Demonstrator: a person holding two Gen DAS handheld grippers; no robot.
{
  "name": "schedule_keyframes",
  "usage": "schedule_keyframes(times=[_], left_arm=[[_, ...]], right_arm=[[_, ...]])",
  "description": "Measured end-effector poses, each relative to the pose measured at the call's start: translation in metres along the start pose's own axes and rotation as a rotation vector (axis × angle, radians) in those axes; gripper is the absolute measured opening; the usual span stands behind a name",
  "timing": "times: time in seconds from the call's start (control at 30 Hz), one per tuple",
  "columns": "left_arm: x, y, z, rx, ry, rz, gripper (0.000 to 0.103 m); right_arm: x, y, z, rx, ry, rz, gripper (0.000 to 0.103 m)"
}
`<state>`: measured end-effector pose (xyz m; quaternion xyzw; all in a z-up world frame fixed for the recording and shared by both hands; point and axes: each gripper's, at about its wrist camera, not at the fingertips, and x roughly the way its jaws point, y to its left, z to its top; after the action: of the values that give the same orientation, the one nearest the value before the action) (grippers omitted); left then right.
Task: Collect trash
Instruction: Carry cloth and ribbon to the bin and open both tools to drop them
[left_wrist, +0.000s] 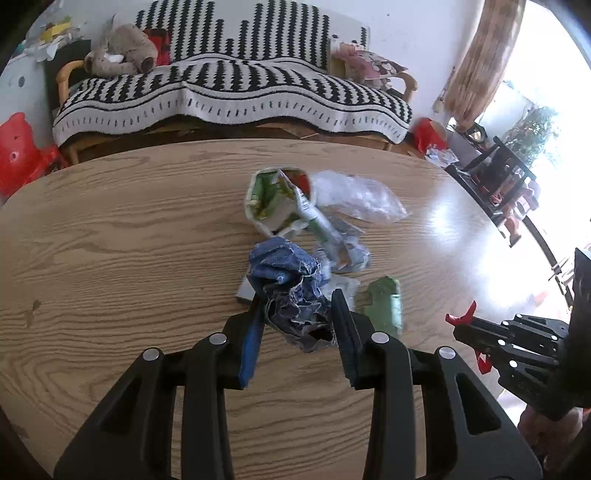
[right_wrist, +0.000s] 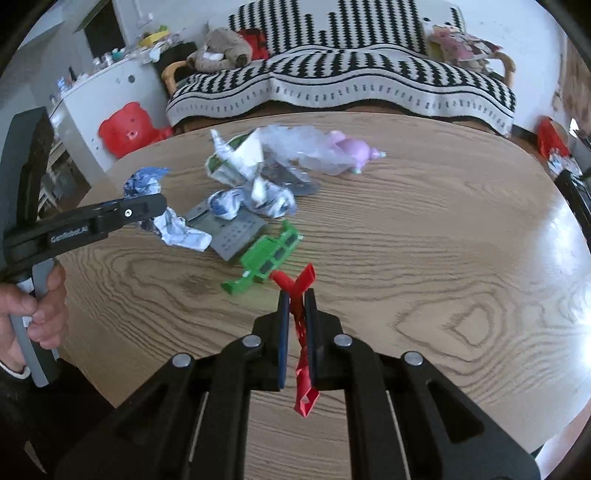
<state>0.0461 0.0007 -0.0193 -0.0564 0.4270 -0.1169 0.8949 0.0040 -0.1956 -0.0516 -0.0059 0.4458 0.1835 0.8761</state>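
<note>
Left gripper (left_wrist: 299, 306): fingers pinching a crumpled blue-and-white wrapper (left_wrist: 291, 291), held above the wooden counter (left_wrist: 129, 240). Centre of the counter: remaining litter, a torn green carton (right_wrist: 236, 162), clear plastic film (right_wrist: 299, 147) and a green plastic frame (right_wrist: 266, 258). Right gripper (right_wrist: 297, 314): fingers pressed together on a red plastic strip (right_wrist: 299, 295), raised near the near edge.

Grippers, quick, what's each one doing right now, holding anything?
Left gripper: closed on the crumpled blue wrapper.
Right gripper: closed on the red plastic piece.
</note>
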Motion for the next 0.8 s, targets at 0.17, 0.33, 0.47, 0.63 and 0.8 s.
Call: schedule_keyframes(times=[0.17, 0.33, 0.47, 0.63, 0.8], left_arm=[[-0.002, -0.040, 0.001, 0.061, -0.018, -0.041, 0.035], [0.002, -0.091, 0.002, 0.117, -0.019, -0.118, 0.036], [0.009, -0.158, -0.009, 0.204, -0.005, -0.203, 0.036], [0.018, -0.247, -0.038, 0.350, 0.025, -0.311, 0.036], [0.026, -0.324, -0.070, 0.471, 0.060, -0.427, 0.036]], right_arm=[[-0.021, -0.028, -0.009, 0.066, -0.030, -0.030, 0.009], [-0.055, -0.070, -0.024, 0.159, -0.069, -0.071, 0.009], [-0.091, -0.122, -0.046, 0.266, -0.103, -0.133, 0.009], [-0.138, -0.196, -0.087, 0.438, -0.141, -0.210, 0.009], [-0.175, -0.258, -0.136, 0.608, -0.160, -0.279, 0.009]])
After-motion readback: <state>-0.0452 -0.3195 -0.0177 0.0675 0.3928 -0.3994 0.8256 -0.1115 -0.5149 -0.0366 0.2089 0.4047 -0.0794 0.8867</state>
